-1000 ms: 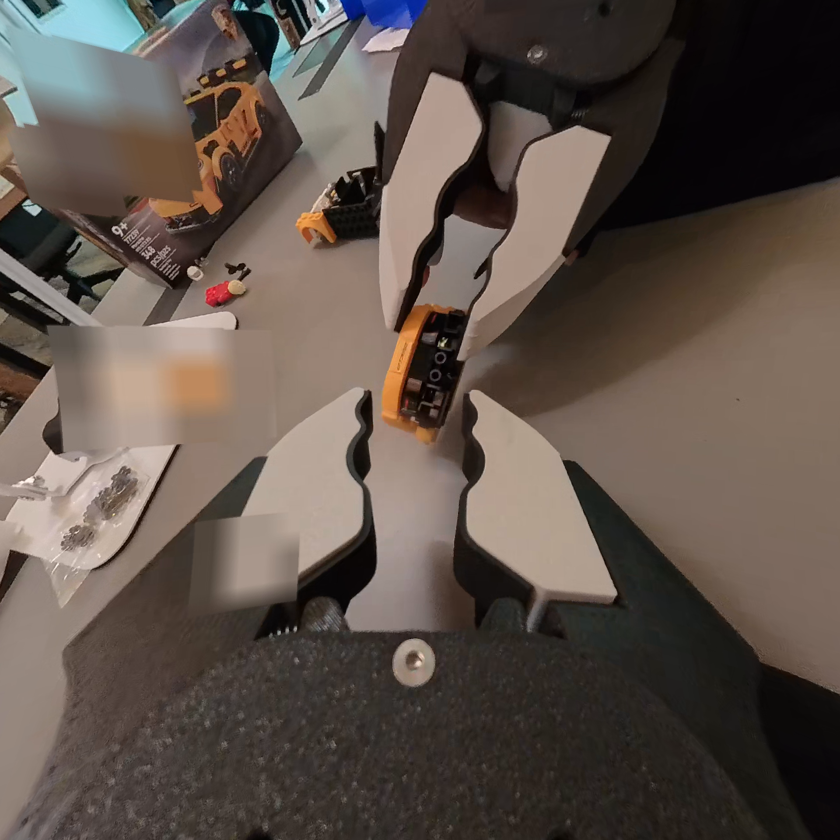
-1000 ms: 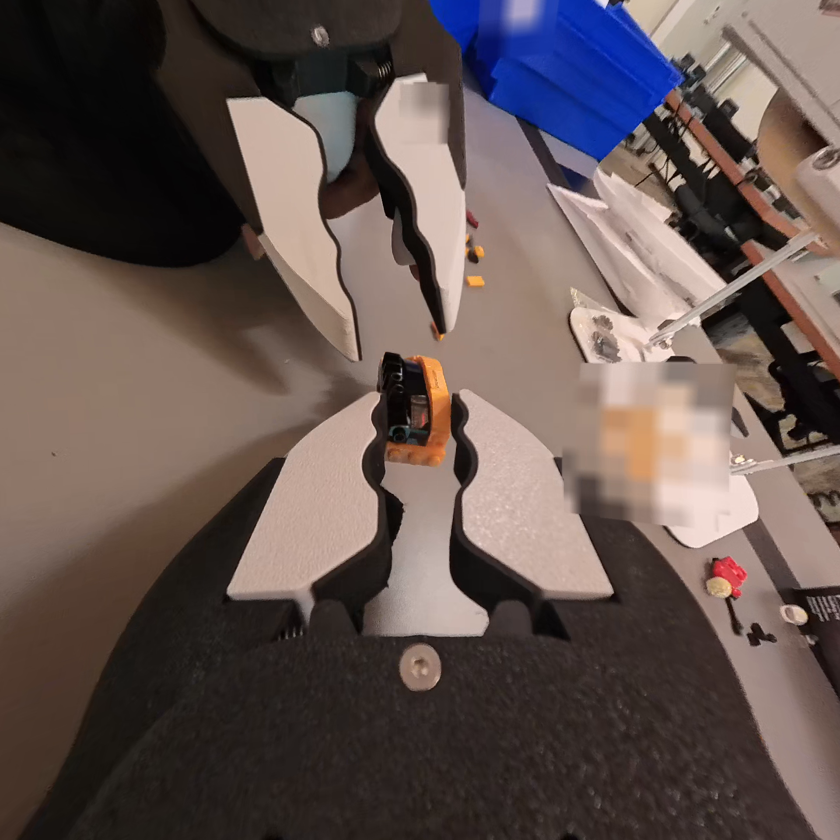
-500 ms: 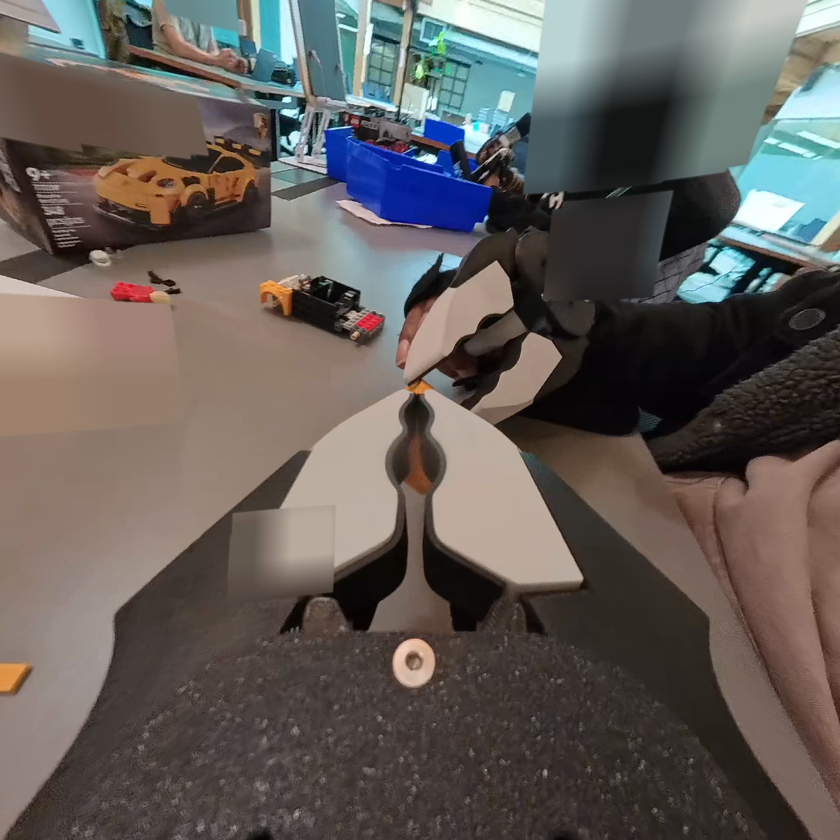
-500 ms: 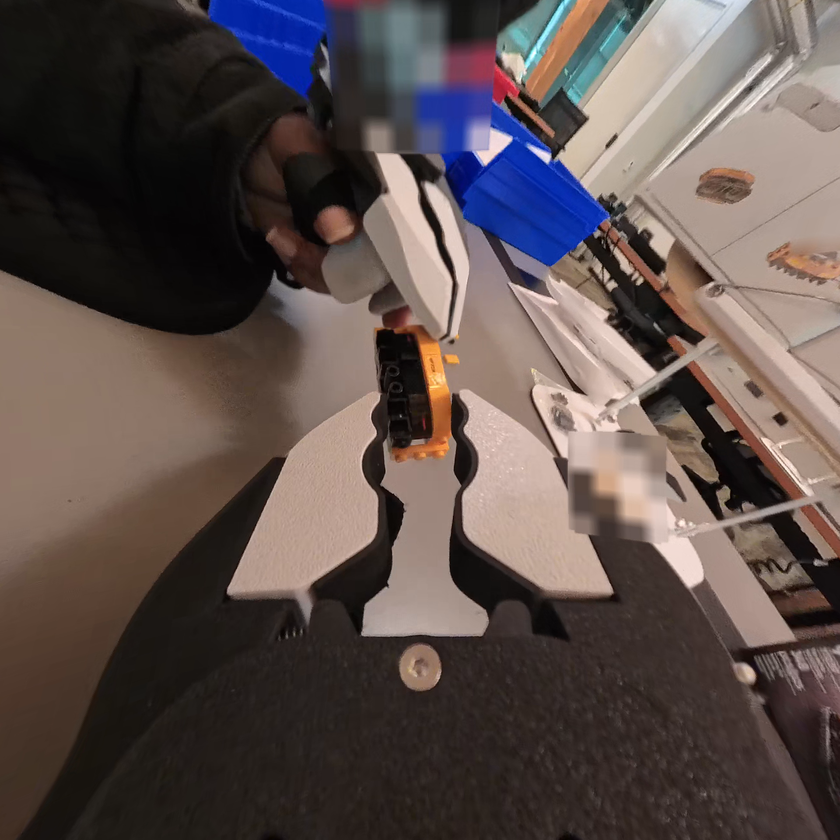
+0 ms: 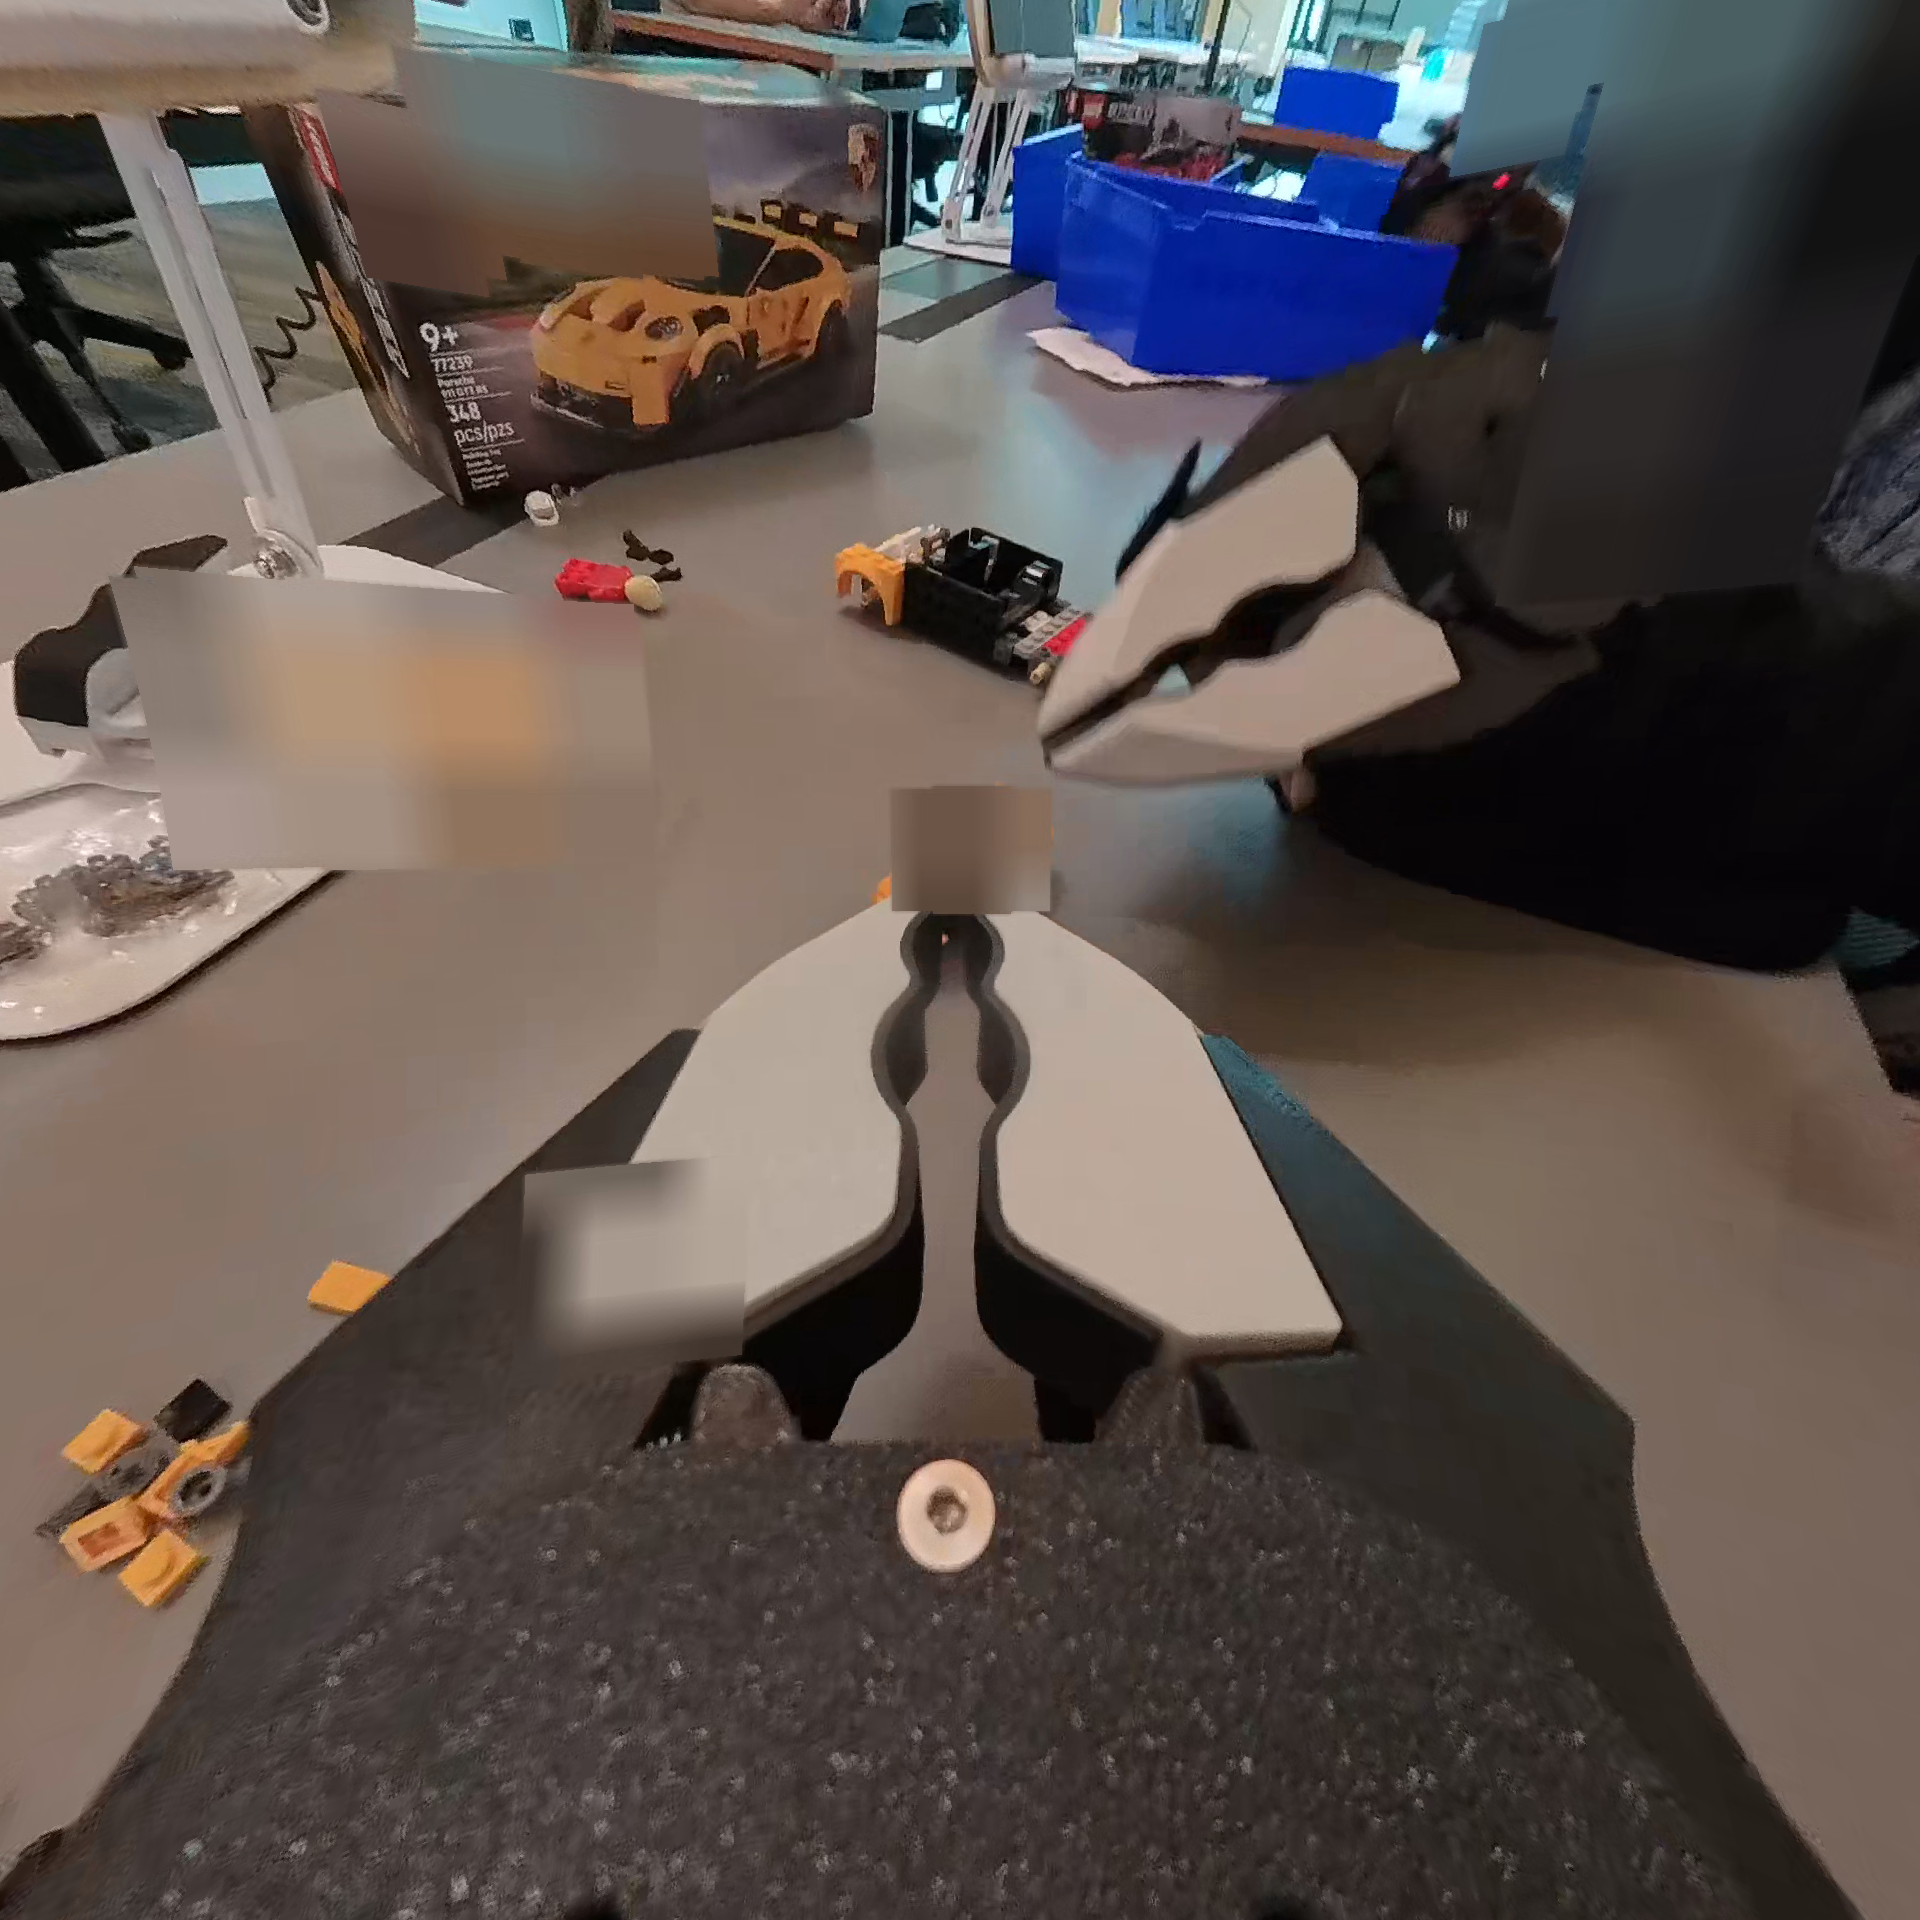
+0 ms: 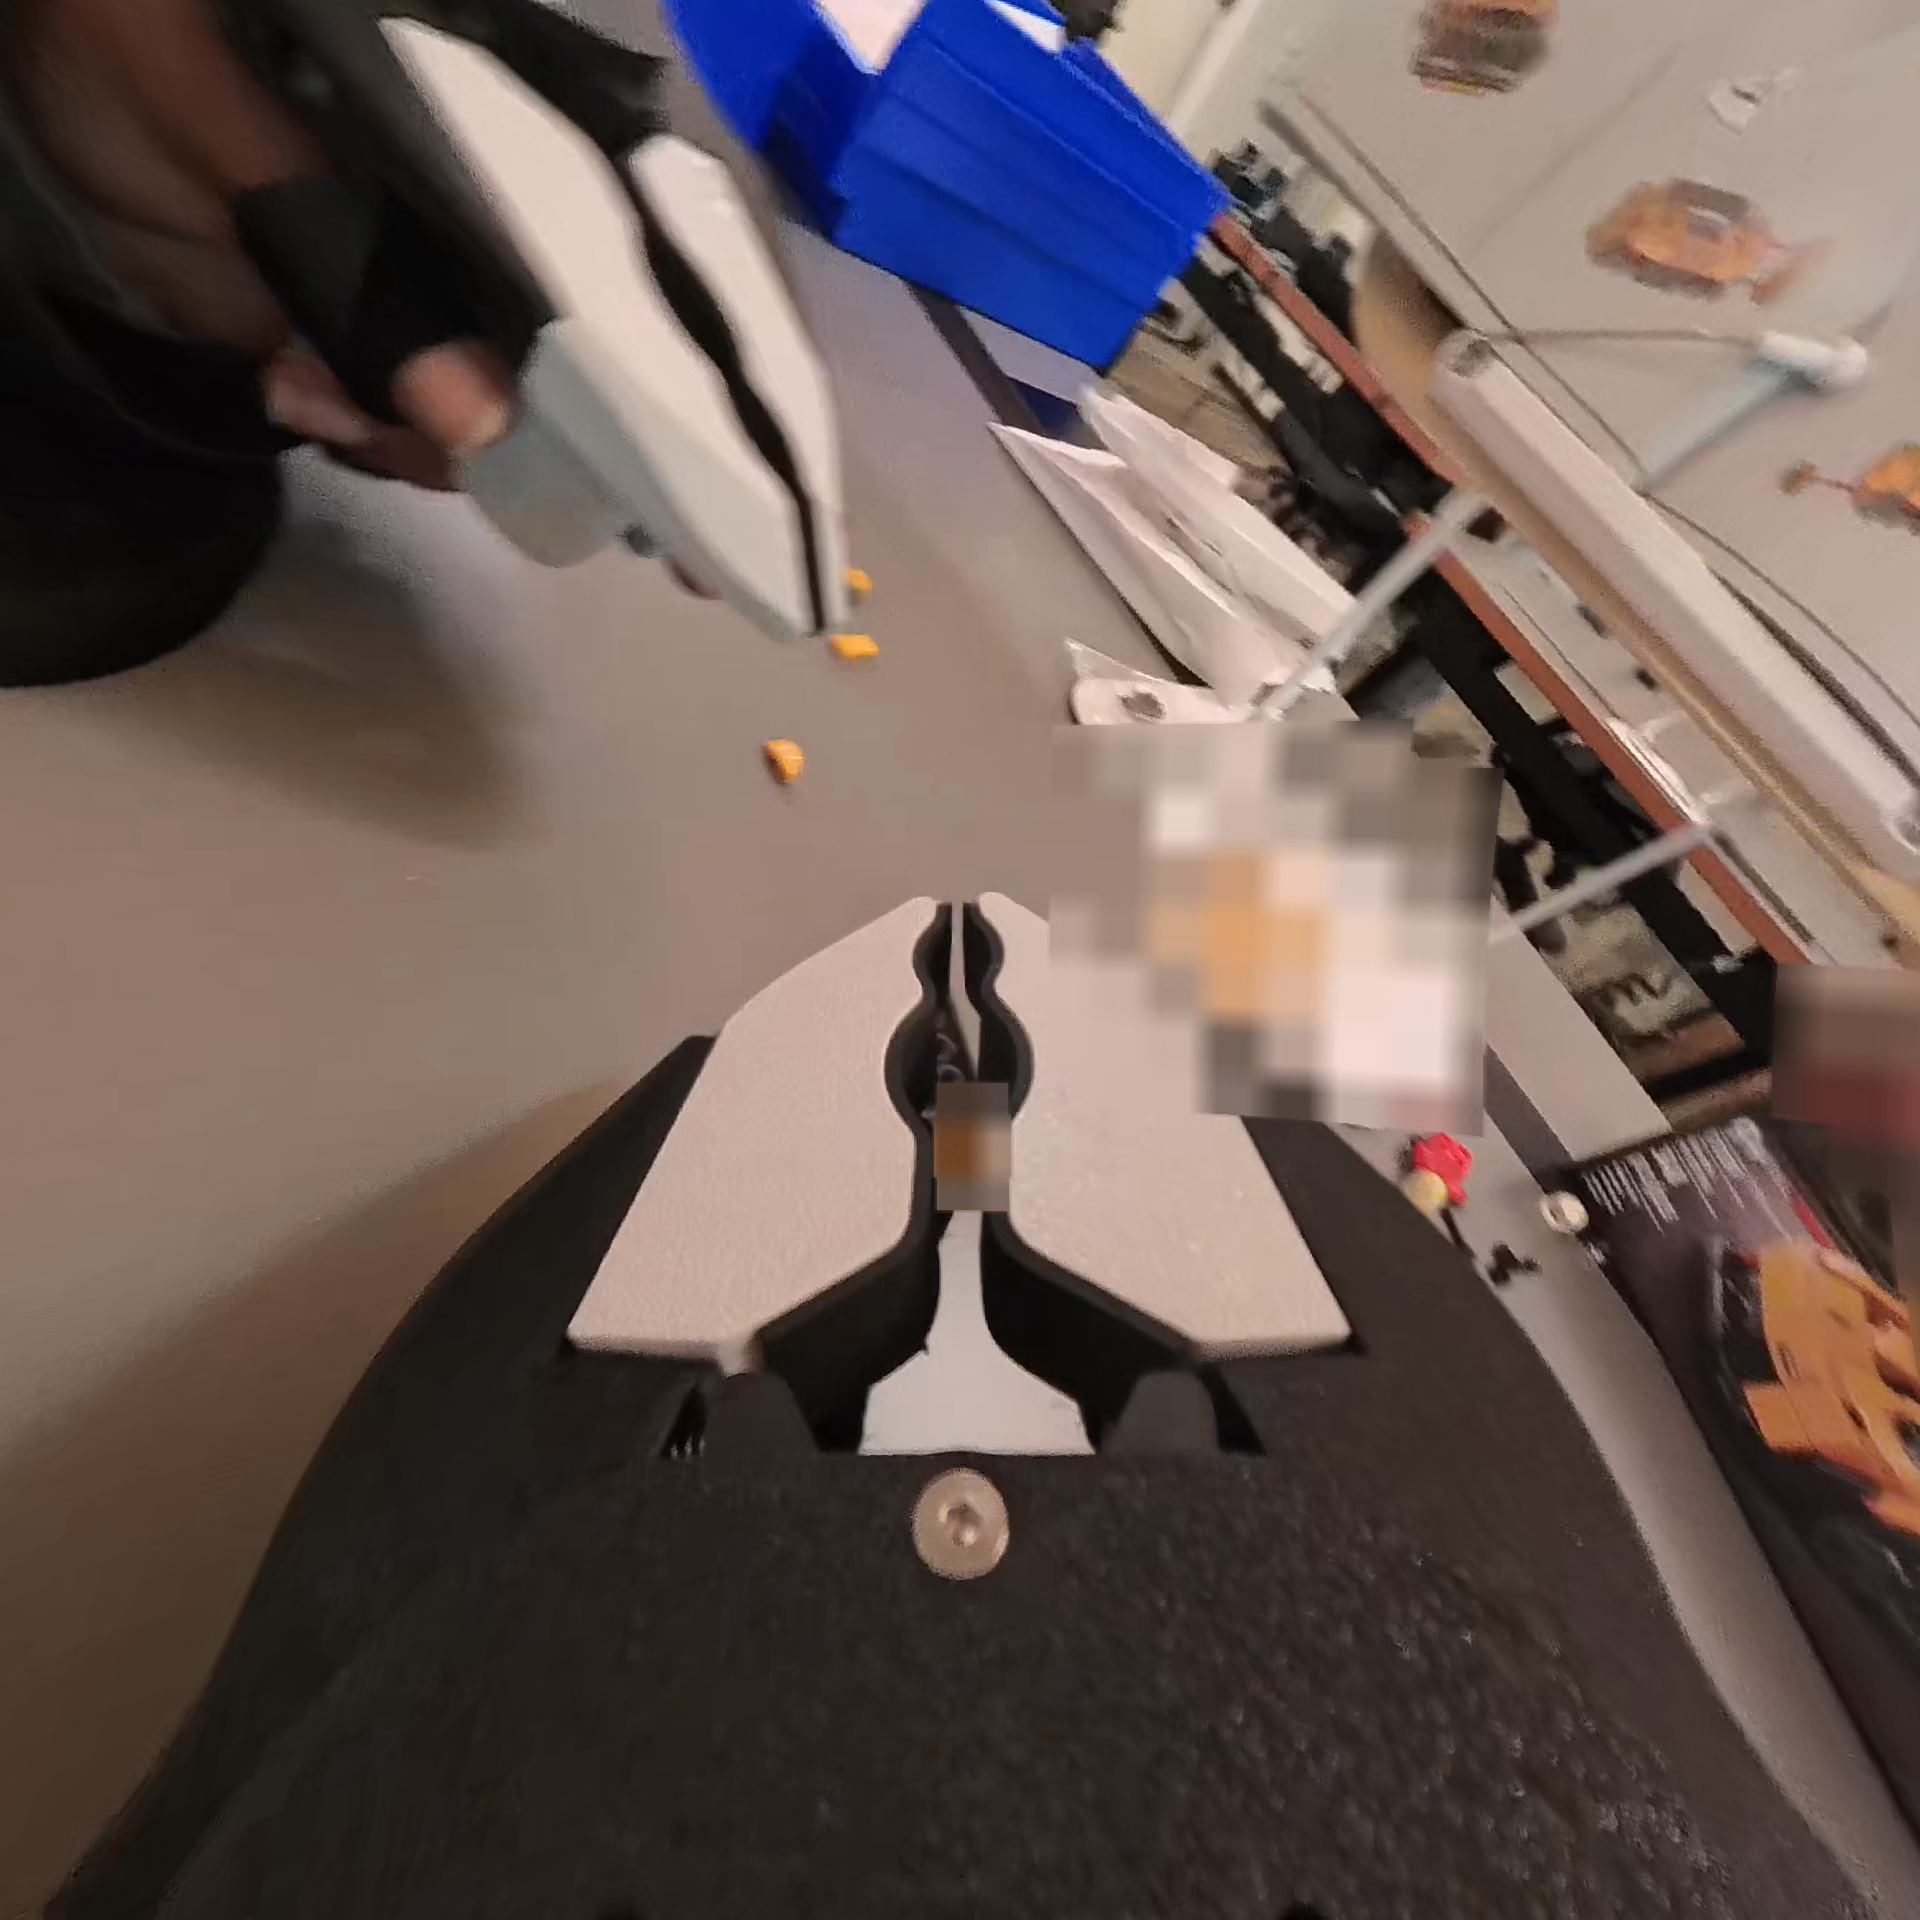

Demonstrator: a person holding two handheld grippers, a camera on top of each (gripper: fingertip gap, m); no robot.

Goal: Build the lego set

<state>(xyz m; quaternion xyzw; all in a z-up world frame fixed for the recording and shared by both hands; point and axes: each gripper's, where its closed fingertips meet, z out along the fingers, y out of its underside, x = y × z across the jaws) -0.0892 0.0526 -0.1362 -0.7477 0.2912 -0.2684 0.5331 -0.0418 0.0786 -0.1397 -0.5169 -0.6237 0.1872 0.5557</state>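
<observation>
Assembly work is between joins, as we read it: neither tool is at the model. The left hand-held gripper (image 5: 948, 920) hovers low over the grey desk (image 5: 1351, 1143) with its fingers drawn almost together. A sliver of a small orange lego piece (image 5: 883, 889) shows at the tips. A blurred patch covers the rest, so we cannot tell its shape or how much of it is gripped.

The right hand-held gripper (image 6: 958, 904) is closed, its tips meeting. A patch lies over the slot farther back, so we cannot tell whether anything small is pinched there. From the left wrist view the right one sits near the half-built black lego chassis with an orange wheel arch (image 5: 966, 603), its tips pointing down at the desk just short of it.

The chassis rests on the desk, well ahead of the left gripper. Behind it stands the dark cardboard set box showing a yellow car (image 5: 623, 312). Loose orange and black lego plates (image 5: 135, 1496) lie in a cluster at the near left. A small red brick (image 5: 587, 579) lies near the box, and blue plastic bins (image 5: 1226, 281) stand at the back.

We judge that the orange piece is meant for the chassis. The next move calls for carrying it there and lining its studs up squarely. The right gripper should steady the chassis, since a light model may slide under the push. The grip looks shallow, so the piece may twist when pressed.
</observation>
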